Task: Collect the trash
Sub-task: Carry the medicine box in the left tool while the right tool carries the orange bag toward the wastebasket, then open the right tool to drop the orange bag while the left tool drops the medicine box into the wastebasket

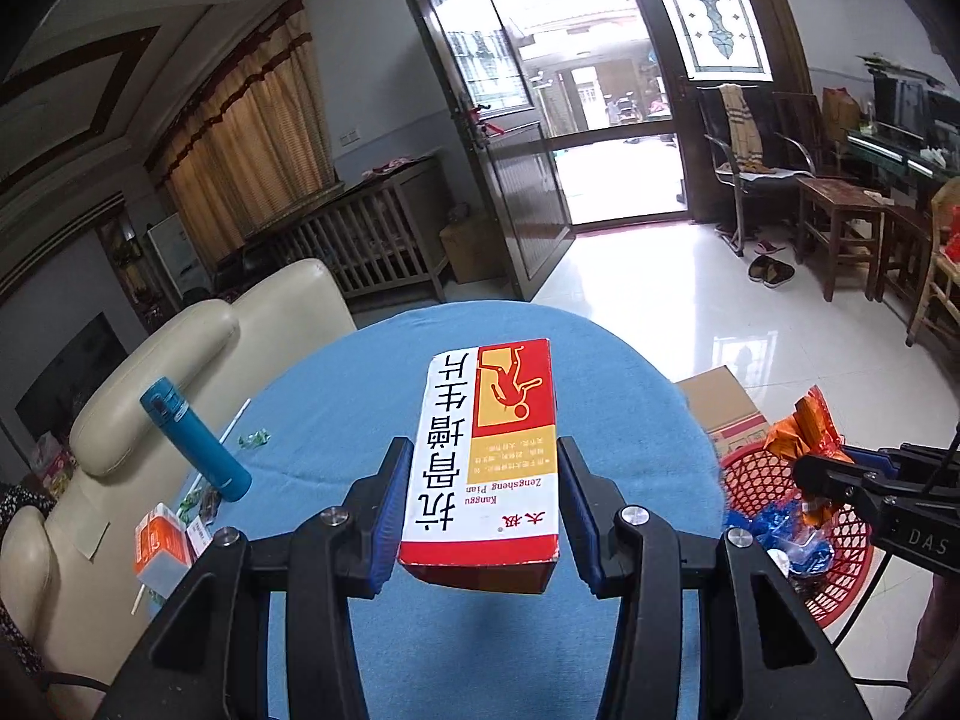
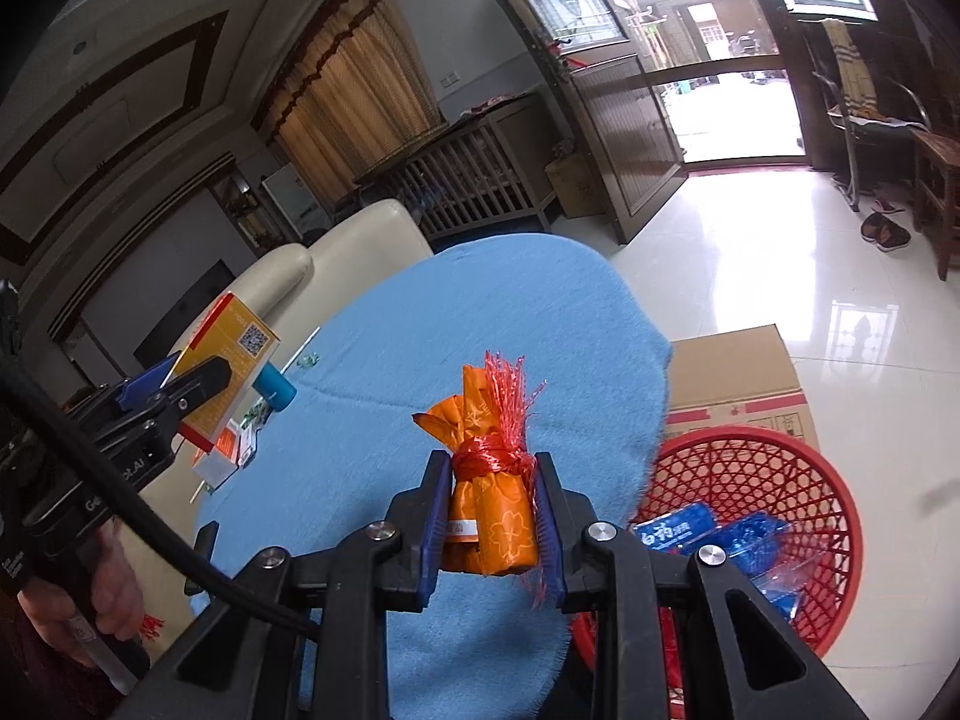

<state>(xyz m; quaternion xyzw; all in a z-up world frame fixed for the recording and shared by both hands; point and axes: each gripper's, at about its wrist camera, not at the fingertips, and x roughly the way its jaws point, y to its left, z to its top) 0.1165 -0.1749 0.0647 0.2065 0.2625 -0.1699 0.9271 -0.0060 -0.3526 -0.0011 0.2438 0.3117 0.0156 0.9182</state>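
Both wrist cams sit right behind their tongs, tilted down over the same blue table (image 1: 372, 408) toward the doorway (image 2: 738, 114).

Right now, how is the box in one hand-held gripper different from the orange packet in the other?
The medicine box is a stiff, flat-sided carton, white, red and yellow with printed characters; the orange packet is a soft wrapped bundle tied with red string. The box is in the left hand-held gripper, the packet in the right hand-held gripper. Both are gripped between blue pads above the blue tablecloth, near the red basket.
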